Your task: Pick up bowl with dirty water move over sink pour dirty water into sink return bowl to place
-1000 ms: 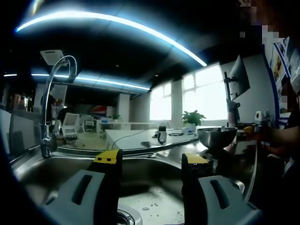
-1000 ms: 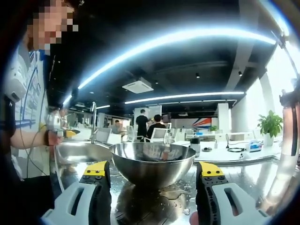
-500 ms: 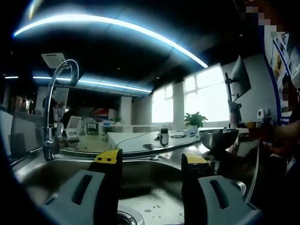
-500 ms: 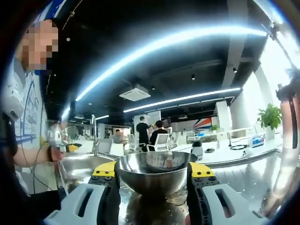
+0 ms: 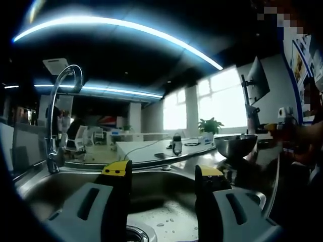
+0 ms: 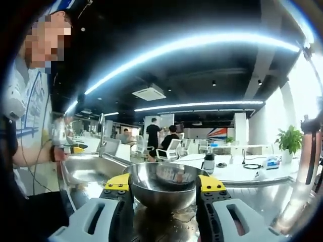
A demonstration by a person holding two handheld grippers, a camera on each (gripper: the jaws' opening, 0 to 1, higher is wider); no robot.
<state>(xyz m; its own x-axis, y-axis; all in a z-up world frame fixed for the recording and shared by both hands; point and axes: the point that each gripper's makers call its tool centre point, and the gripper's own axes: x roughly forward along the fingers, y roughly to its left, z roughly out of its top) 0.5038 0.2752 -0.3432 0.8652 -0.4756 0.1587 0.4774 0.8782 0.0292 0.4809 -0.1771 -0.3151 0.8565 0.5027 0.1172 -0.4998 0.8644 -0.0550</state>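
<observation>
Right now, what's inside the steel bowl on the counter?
The steel bowl sits between the right hand-held gripper's jaws. Its far inner wall shows only shiny reflections. The near rim hides the bottom, so any dirty water there can't be seen.

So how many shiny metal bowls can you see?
1. The bowl stands on the wet counter between the right gripper jaws, right of the sink. Others may be hidden.

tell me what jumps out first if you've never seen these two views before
In the right gripper view, a shiny steel bowl sits dead centre on the wet counter, with the right gripper closed in against its sides. In the left gripper view, the left gripper hangs open over the steel sink, with the tall curved faucet at the left. Long bright ceiling lights arc across the dark ceiling.
</observation>
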